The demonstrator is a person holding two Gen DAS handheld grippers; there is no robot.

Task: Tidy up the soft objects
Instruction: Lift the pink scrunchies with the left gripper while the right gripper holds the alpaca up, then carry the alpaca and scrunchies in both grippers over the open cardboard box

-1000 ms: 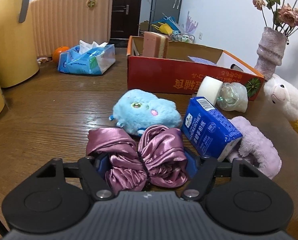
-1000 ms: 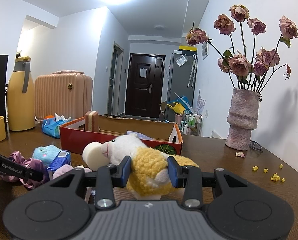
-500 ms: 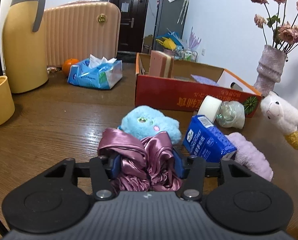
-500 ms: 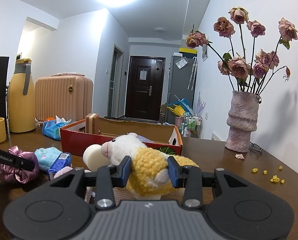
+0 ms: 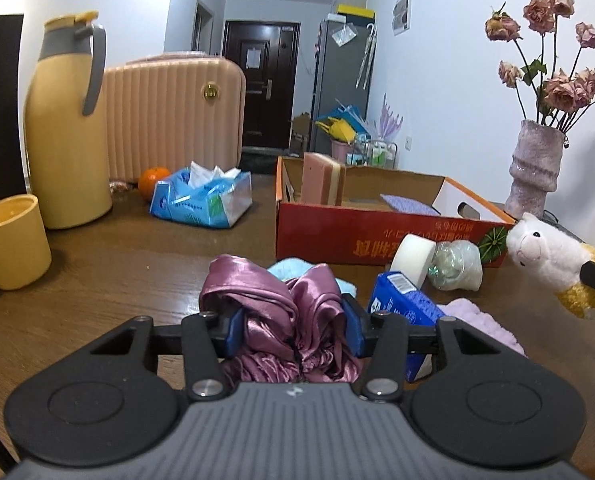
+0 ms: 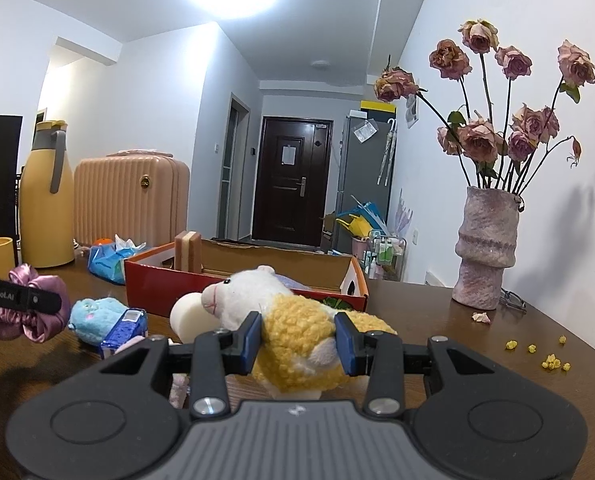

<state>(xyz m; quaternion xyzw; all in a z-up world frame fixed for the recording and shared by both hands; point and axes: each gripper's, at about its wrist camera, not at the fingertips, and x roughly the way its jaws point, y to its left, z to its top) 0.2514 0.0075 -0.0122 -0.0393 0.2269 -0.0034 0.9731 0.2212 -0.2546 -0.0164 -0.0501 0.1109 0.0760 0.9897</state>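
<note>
The crumpled, glossy purple satin scrunchie (image 5: 285,320) sits pinched between the blue pads of the left gripper (image 5: 293,330), whose jaws are drawn in tight on it; its lower folds are hidden behind the gripper body. It is lifted above the wooden table (image 5: 137,264). It covers most of the fuzzy light-blue plush (image 5: 293,270) behind it. The right gripper (image 6: 299,338) is clamped on the woolly yellow body of the white-headed lamb plush (image 6: 293,328), whose underside is cut off from view. Behind stands the open red cardboard box (image 5: 361,232), a pink sponge block (image 5: 321,178) upright inside. A blue tissue pack (image 5: 405,304) and a lilac fluffy thing (image 5: 481,320) are partly hidden.
</note>
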